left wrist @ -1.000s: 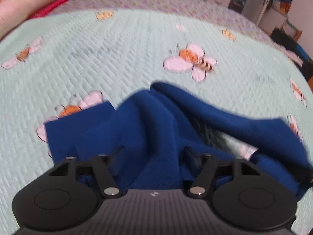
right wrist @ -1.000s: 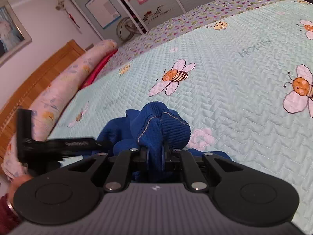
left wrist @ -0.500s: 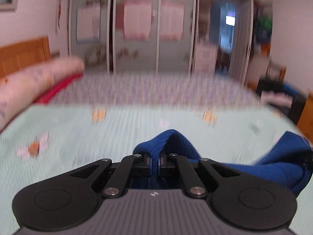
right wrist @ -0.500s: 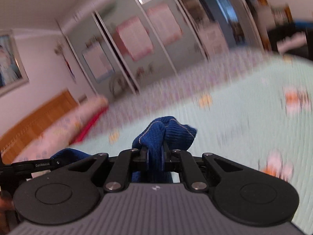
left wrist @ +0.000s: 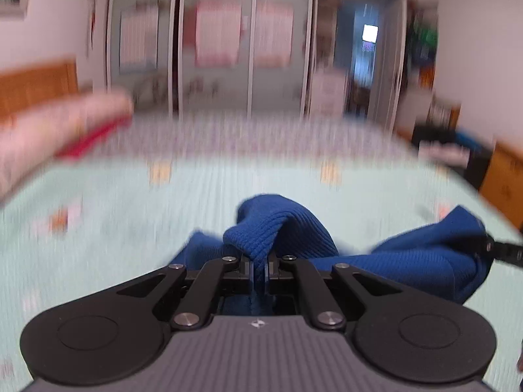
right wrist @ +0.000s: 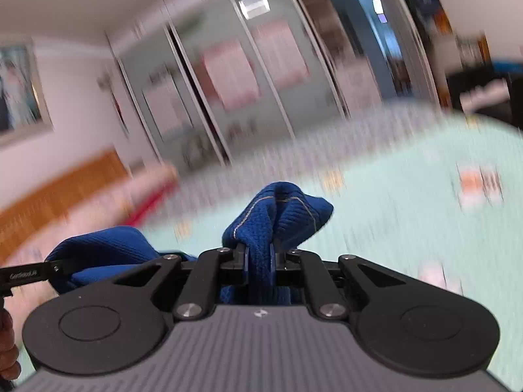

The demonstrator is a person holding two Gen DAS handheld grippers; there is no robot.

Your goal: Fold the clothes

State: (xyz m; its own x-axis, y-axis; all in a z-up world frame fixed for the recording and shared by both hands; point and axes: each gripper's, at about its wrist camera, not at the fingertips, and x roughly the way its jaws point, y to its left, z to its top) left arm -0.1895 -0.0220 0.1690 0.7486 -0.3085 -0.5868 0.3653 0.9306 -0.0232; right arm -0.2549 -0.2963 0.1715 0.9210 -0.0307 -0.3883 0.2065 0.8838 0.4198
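Observation:
A dark blue knitted garment hangs lifted above a mint green quilted bedspread. My left gripper is shut on a bunched fold of it, which bulges out over the fingertips. My right gripper is shut on another fold of the blue garment, one with pale stitching along its edge. Each view shows the other gripper at its edge, with blue cloth stretched towards it: the right gripper at the right, the left gripper at the left. Both views are blurred.
Pink pillows and a wooden headboard lie at the left of the bed. A mirrored wardrobe fills the far wall. Dark furniture and an orange cabinet stand past the bed's right edge.
Both grippers rose and tilted up, lifting the blue garment off the bedspread. The left gripper, open over the cloth a second ago, has shut on a fold.

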